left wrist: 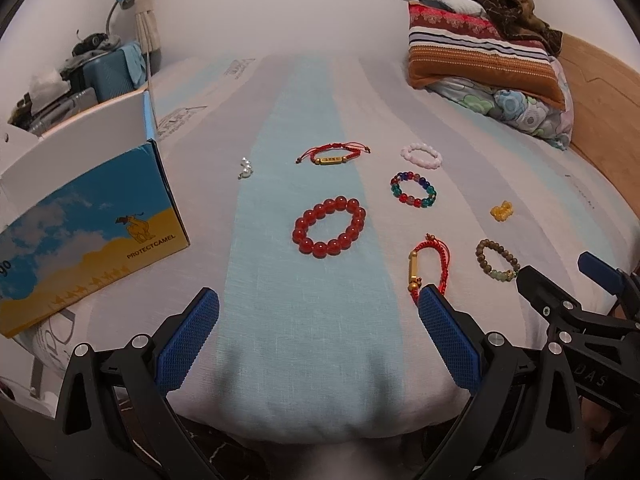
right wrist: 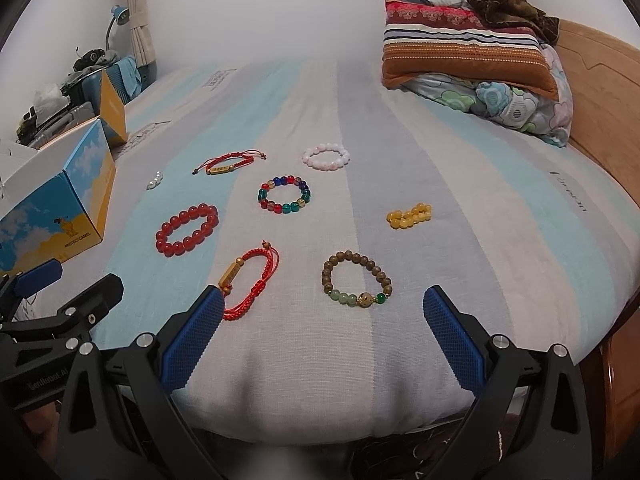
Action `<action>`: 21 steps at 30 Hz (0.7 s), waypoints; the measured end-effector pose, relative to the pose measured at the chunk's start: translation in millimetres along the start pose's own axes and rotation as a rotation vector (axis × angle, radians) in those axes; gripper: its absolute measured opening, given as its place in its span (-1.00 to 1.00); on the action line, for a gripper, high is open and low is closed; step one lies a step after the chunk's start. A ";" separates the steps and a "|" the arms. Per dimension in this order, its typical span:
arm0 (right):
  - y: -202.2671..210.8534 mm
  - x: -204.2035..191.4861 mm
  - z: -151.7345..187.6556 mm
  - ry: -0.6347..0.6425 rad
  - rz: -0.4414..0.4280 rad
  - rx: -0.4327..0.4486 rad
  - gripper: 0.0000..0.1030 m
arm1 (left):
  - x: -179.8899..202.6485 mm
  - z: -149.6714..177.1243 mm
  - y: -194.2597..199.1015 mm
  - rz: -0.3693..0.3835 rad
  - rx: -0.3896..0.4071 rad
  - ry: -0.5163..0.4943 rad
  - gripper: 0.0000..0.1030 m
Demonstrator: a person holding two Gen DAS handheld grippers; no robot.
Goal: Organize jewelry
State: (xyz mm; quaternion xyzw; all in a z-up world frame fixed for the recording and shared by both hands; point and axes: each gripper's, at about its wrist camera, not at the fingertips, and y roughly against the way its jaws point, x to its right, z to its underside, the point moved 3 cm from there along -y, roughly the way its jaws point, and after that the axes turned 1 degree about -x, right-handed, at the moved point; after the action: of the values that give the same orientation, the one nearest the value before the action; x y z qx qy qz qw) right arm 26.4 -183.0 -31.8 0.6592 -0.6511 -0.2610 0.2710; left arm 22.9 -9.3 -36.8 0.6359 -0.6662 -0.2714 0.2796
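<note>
Eight pieces of jewelry lie spread on the striped bedsheet (right wrist: 400,184), none touching another. The near red cord bracelet (right wrist: 250,280) lies with its gold bar slanting from near right to far left, its long axis running away from the grippers, beside the brown wooden bead bracelet (right wrist: 356,280), whose green beads face the near edge. Farther off sit the large red bead bracelet (left wrist: 329,226), the multicolour glass bead bracelet (right wrist: 285,195), the yellow bead cluster (right wrist: 408,216) stretched sideways, the pale pink bead bracelet (right wrist: 326,156), a second red cord bracelet (left wrist: 332,154) with its gold bar lying crosswise and marks on it too small to read, and a small pearl piece (left wrist: 245,168). At the left stands an open blue-and-yellow box (left wrist: 92,232) printed "PROTECTCAMEL" under a camel drawing. The left gripper (left wrist: 318,300) and the right gripper (right wrist: 322,300) both hover at the near edge, fingers spread wide and holding nothing.
</note>
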 end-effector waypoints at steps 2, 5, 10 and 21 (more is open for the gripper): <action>0.7 0.5 -0.3 -0.001 0.002 0.002 0.85 | -0.2 0.8 1.1 0.001 0.005 -0.001 0.89; 0.8 1.5 -1.1 -0.004 0.002 0.004 0.85 | 1.5 -0.7 0.9 -0.001 0.001 0.001 0.89; -0.1 0.5 -0.7 0.000 0.004 0.000 0.85 | 1.3 -4.4 0.3 -0.005 0.003 0.001 0.89; -1.0 1.6 -1.1 -0.006 0.006 0.001 0.86 | -0.4 -5.1 -0.9 -0.007 -0.002 0.010 0.89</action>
State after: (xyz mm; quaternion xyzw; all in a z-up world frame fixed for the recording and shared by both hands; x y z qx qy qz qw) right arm 27.9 -184.6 -31.8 0.6566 -0.6538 -0.2620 0.2697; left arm 27.2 -9.0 -33.9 0.6391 -0.6623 -0.2702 0.2826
